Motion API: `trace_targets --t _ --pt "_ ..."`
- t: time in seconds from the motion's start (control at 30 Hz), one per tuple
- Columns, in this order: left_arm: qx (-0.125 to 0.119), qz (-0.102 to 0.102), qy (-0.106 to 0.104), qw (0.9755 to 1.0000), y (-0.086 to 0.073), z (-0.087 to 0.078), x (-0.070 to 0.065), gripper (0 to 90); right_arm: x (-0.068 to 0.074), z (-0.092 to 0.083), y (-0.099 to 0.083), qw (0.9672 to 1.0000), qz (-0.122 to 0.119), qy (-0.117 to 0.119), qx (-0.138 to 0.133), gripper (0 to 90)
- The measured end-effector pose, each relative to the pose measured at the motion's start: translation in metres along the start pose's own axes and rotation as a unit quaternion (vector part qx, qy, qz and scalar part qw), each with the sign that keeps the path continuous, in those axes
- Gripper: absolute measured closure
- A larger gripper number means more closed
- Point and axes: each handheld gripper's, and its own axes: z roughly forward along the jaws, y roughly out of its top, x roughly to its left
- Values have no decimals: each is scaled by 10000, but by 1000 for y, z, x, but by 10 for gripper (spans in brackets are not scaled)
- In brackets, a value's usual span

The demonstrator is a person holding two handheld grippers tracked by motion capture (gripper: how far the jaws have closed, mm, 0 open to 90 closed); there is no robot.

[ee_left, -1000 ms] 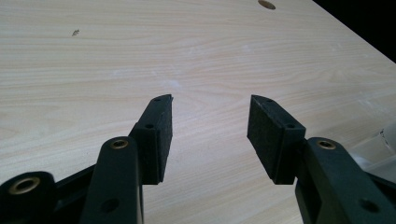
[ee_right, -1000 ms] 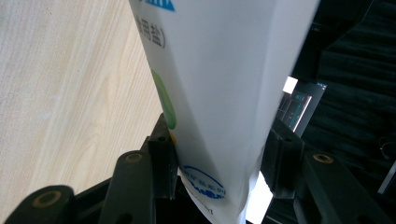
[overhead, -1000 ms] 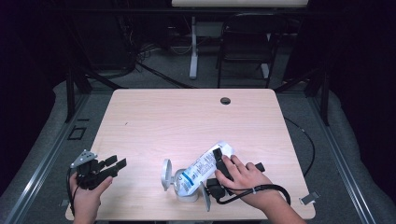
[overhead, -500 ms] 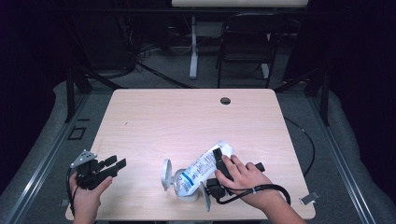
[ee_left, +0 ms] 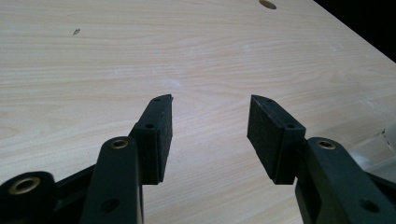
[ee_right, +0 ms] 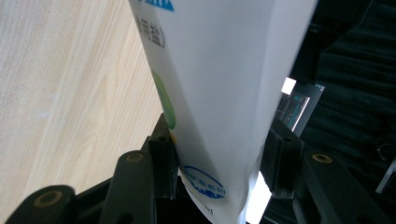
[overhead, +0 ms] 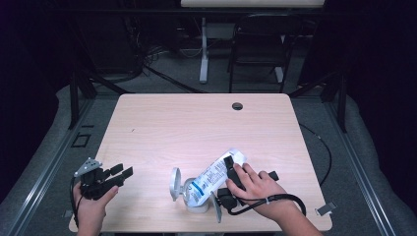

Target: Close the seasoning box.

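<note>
One white bag (overhead: 212, 177) is the whole story right now, lying tilted in the lower middle of the high view, its printed side up with blue lettering, its lower end tipped into a clear jar (overhead: 194, 196) whose flip lid (overhead: 174, 183) stands open to the left. Looks like a pour in progress, contents going from bag to jar. My read: it's a soft plastic pouch of something granular, moderately heavy, floppy, with a slick skin, so it will sag and shift as the load runs out. The best hold is across the upper, flatter end, away from the mouth, squeezing the film flat so it can't slide.

And that's just about where the right gripper (overhead: 230, 164) has it. In the right gripper view the bag (ee_right: 219, 93) rises straight up between the two black fingers (ee_right: 163, 158), both pads pressed against the film, clamped on at a middling spread. The hand (overhead: 255, 187) sits behind, cable looping off to the right.

Over at the lower left of the high view, the left gripper (overhead: 123, 172) hovers idle just over the bench (overhead: 196, 123). Its own view shows the fingers (ee_left: 156, 135) parted well apart with nothing between them, bare wood grain beyond, and a sliver of something clear at the right edge.

Risk, I'd say: the jar could tip, being light and unsupported.
</note>
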Motion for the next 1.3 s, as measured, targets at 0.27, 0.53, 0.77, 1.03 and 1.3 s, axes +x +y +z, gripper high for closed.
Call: trace_targets --t 0.27,0.53,0.77,1.03,1.3 --pt "18 -6 1 10000 0 0 0 508 0 0 0 10000 -18 -10 4 547" --pt "2 -15 12 10000 0 0 0 508 0 0 0 10000 -29 -6 4 548" --pt "9 -17 5 10000 0 0 1 508 -1 -1 0 10000 -78 -5 20 549" --pt "5 -20 3 10000 0 0 1 508 -1 -1 0 10000 -95 -4 20 551" --pt "-6 -43 18 10000 -1 1 2 508 -1 -1 0 9999 -111 -4 -17 561"
